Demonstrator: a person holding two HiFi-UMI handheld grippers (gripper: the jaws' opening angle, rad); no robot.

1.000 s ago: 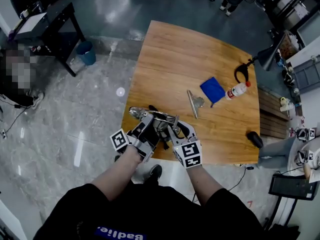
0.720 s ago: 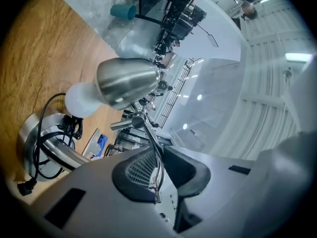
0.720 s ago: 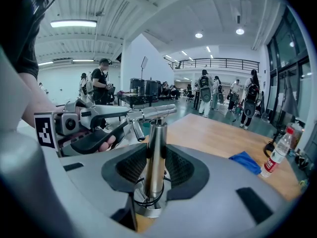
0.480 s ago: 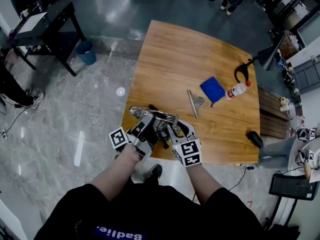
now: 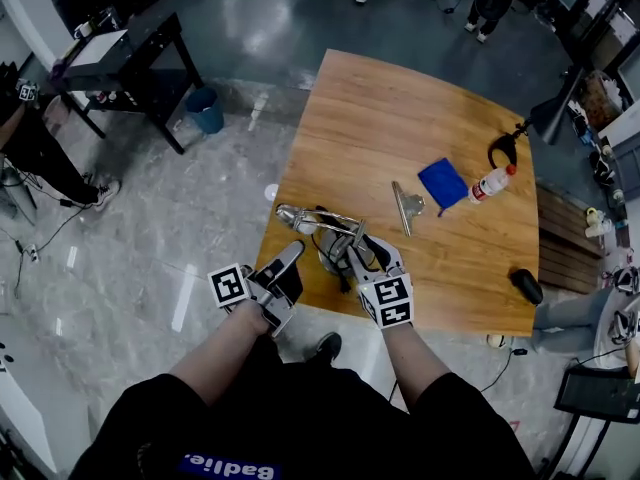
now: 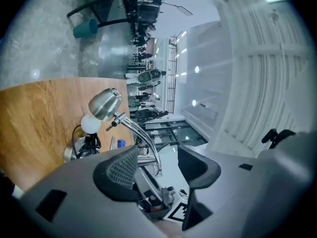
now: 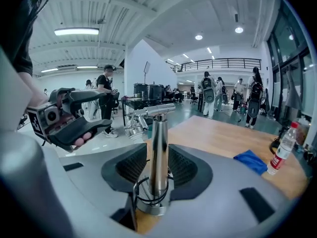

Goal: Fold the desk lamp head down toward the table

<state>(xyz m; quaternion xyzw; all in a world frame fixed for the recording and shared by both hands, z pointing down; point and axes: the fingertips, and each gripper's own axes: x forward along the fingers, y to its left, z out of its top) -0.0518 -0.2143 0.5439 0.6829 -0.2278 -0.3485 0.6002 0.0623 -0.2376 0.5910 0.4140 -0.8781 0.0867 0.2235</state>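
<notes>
Hanging just off the worktop's near-left corner, the left gripper [image 5: 285, 265] [image 6: 161, 160] has its jaws spread wide with nothing between the pads; it points at the desk lamp [image 5: 320, 223] without touching it. The lamp stands on that same near-left corner. Its chrome lamp head [image 5: 290, 214] [image 6: 105, 104] reaches out to the left edge, with the white bulb tilted down toward the wood. Just to the right, the right gripper [image 5: 352, 250] [image 7: 158, 157] has its jaws pinched on the lamp's upright post [image 7: 158, 143], one pad on each side, above the round base where a black cord loops. Farther right, toward the middle of the worktop, lie a metal clip [image 5: 408, 206] and a blue cloth [image 5: 443, 181]. A plastic bottle [image 5: 490, 183] lies near the right edge.
</notes>
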